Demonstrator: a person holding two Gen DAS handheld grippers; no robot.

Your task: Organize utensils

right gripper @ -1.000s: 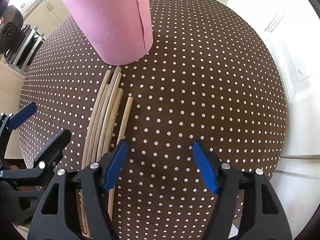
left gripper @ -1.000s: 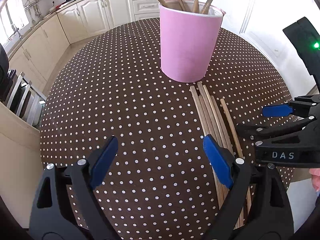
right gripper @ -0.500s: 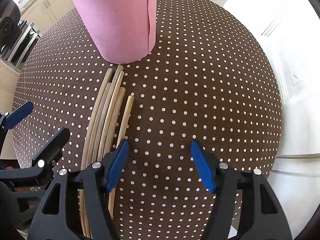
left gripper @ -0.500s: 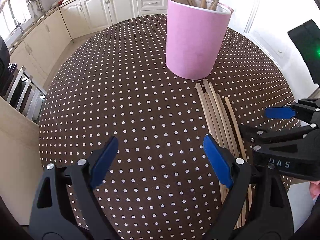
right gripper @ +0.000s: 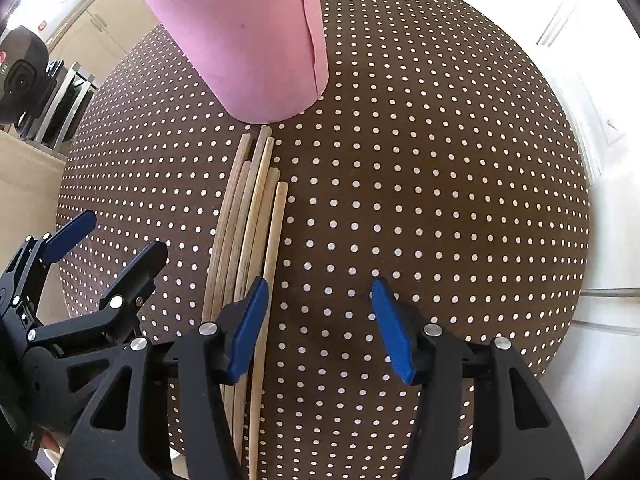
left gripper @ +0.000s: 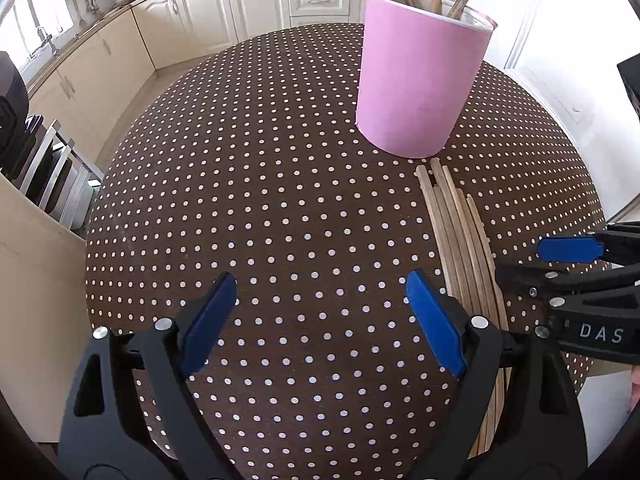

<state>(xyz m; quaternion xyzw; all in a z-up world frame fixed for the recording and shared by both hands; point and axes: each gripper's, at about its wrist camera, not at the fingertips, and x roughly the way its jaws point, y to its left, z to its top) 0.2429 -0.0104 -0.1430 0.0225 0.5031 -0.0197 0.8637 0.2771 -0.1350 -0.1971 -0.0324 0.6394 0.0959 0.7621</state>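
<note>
Six chopsticks [right gripper: 256, 216], one pink cup [right gripper: 256, 40]

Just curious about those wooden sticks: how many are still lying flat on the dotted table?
6, as far as I can tell: the sticks lie side by side in one bundle in front of the pink cup. Another could hide beneath.

Left wrist view: I look steeply down from close above the polka-dot table [left gripper: 280, 200], facing the kitchen cabinets [left gripper: 208, 4].
Right wrist view: I look almost straight down, close over the wooden sticks [right gripper: 256, 216].
Shared: both views hold the pink cup [left gripper: 420, 80], the sticks and the table.
Cross-sight: each view catches the other gripper at its edge.
</note>
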